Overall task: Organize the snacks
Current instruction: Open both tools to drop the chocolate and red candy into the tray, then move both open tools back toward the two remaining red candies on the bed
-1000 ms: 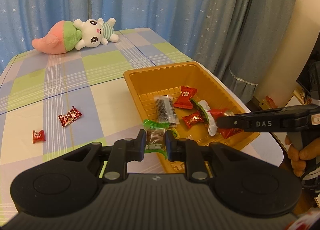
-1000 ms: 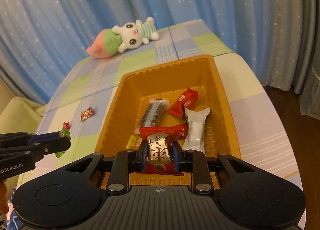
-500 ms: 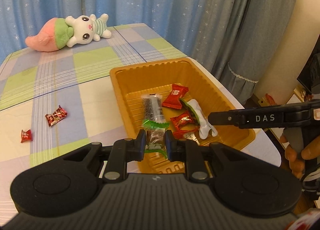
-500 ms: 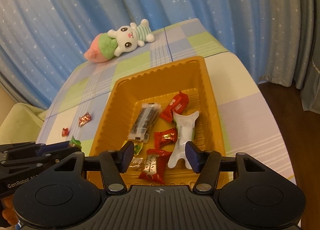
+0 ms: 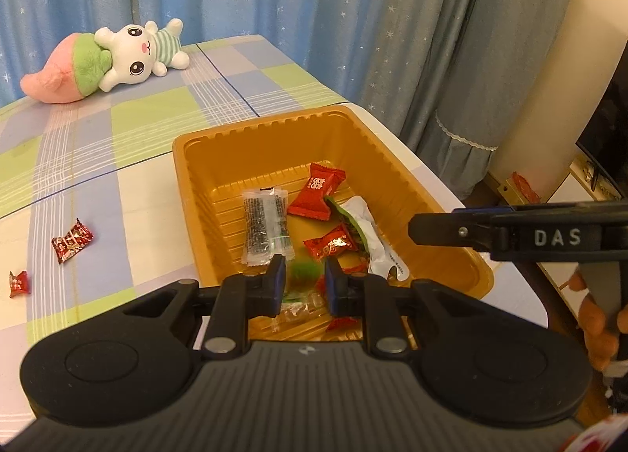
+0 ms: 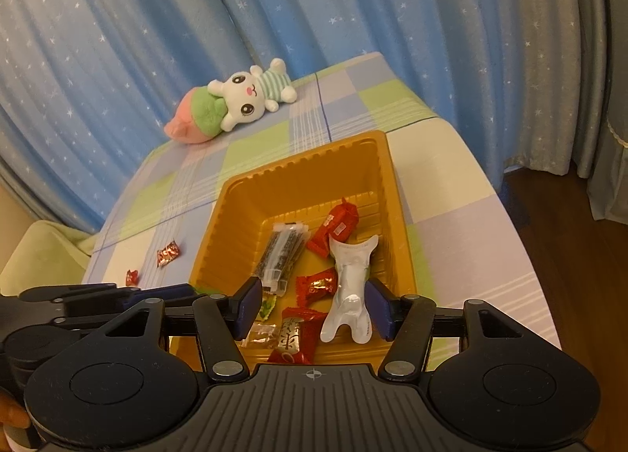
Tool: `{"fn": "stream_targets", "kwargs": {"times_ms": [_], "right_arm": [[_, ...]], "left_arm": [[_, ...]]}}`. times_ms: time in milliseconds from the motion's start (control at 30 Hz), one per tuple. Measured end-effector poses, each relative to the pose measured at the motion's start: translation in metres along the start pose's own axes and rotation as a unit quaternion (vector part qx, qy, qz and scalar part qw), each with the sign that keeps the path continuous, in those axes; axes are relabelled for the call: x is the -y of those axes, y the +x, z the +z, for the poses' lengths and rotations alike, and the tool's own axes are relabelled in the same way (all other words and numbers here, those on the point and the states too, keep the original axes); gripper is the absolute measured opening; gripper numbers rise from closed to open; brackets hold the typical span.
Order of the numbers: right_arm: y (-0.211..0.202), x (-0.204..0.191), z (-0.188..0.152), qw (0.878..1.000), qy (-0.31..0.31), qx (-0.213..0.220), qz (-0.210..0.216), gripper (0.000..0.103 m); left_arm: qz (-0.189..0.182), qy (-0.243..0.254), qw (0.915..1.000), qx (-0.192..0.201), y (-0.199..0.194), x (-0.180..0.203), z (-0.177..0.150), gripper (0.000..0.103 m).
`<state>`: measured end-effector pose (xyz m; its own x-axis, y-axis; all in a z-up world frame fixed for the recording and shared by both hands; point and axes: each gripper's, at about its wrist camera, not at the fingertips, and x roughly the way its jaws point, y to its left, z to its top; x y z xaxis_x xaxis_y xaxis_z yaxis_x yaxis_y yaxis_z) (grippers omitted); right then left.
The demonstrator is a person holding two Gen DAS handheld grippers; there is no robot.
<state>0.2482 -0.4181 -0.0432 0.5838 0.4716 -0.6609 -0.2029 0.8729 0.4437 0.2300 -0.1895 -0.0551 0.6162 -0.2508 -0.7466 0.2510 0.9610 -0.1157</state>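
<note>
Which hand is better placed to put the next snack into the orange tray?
Left: its tool grips a green-wrapped candy right over the tray, while the right tool is open and empty.

Tabletop (image 5: 117,161) has a checked cloth in pale green, lilac and cream. Directly on it: orange plastic tray (image 5: 188,193) near the right edge, long side running away from the cameras. Plush rabbit (image 5: 117,55) lying on its side at the far end, well apart from the tray. Two red wrapped candies left of the tray: larger one (image 5: 72,240), smaller one (image 5: 19,282) further left, not touching.
</note>
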Motion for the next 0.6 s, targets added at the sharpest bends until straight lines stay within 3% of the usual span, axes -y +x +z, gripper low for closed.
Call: {"fn": "stream_targets", "kwargs": {"times_ms": [67,133,333,600], "right_arm": [[-0.001,0.0,0.0,1.0,0.002,0.002,-0.002,0.058],[-0.002,-0.001,0.0,1.0,0.003,0.003,-0.003,0.059],[-0.01,-0.006,-0.001,1.0,0.001,0.015,-0.004,0.068],[-0.015,-0.018,-0.002,1.0,-0.002,0.017,0.0,0.073]], "left_arm": [[-0.006,-0.009,0.9999,-0.002,0.002,-0.001,0.003,0.024],[-0.002,-0.013,0.9999,0.001,0.001,-0.001,0.004,0.036],[0.0,-0.021,0.9996,0.017,-0.016,-0.003,0.004,0.044],[0.022,-0.042,0.9979,0.044,-0.051,-0.018,-0.004,0.059]]}}
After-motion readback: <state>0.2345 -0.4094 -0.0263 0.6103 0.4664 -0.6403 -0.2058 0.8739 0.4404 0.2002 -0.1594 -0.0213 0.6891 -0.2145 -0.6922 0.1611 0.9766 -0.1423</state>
